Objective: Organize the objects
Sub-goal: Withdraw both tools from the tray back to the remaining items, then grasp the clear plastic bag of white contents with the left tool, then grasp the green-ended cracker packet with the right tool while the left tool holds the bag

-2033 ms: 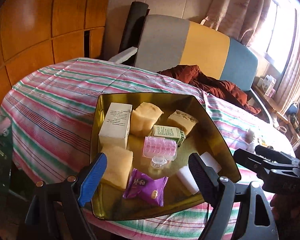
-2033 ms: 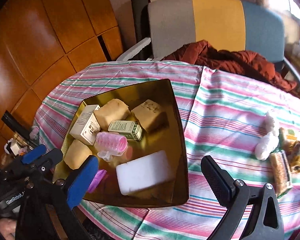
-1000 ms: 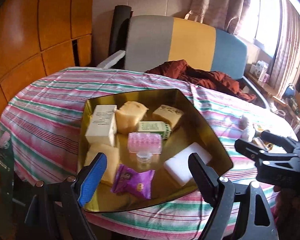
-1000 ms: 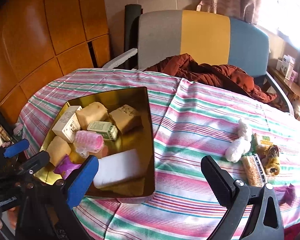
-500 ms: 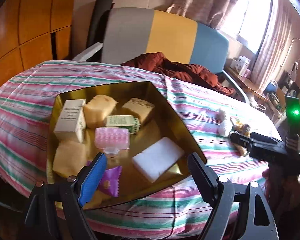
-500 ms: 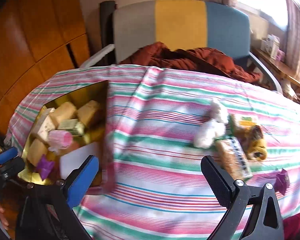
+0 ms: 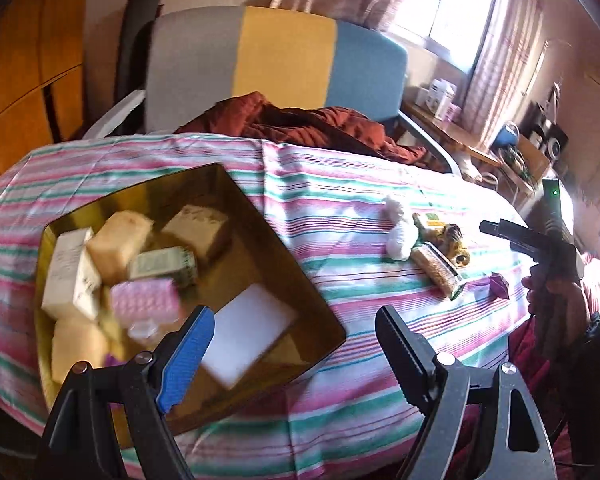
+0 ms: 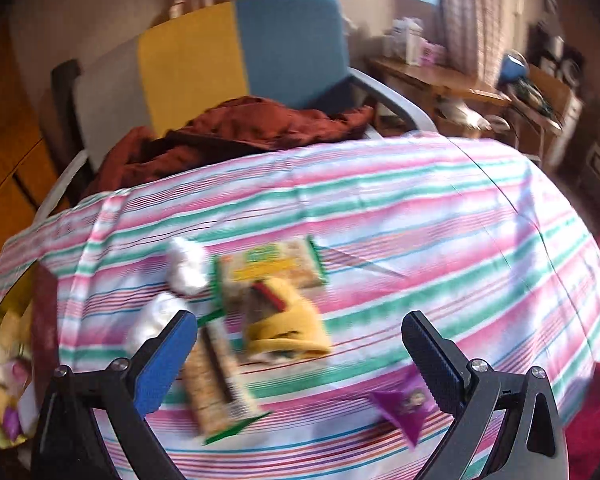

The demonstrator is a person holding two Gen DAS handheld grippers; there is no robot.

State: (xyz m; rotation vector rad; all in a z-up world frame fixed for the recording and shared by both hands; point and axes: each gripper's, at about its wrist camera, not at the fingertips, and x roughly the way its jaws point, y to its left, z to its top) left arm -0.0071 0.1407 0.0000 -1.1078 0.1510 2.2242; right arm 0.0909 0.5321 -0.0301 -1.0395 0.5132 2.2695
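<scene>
Your gold tray (image 7: 284,256) sits on the striped bench (image 8: 420,216), already loaded. You're mid-reach: right gripper (image 8: 300,344) spread and empty over the loose snacks; choose the purple packet (image 8: 404,404) beside its right finger. Left gripper (image 7: 292,332) hangs released.

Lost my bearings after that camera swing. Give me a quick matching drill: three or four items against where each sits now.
Things:
1. white rectangular foam block
2. purple snack packet
3. rust-red crumpled cloth
4. fluffy white cotton ball

Places:
A. chair seat
B. striped tablecloth, near right gripper
C. inside gold metal tray
D. tablecloth, beside long snack bar

Pairs: 1-C, 2-B, 3-A, 4-D
</scene>
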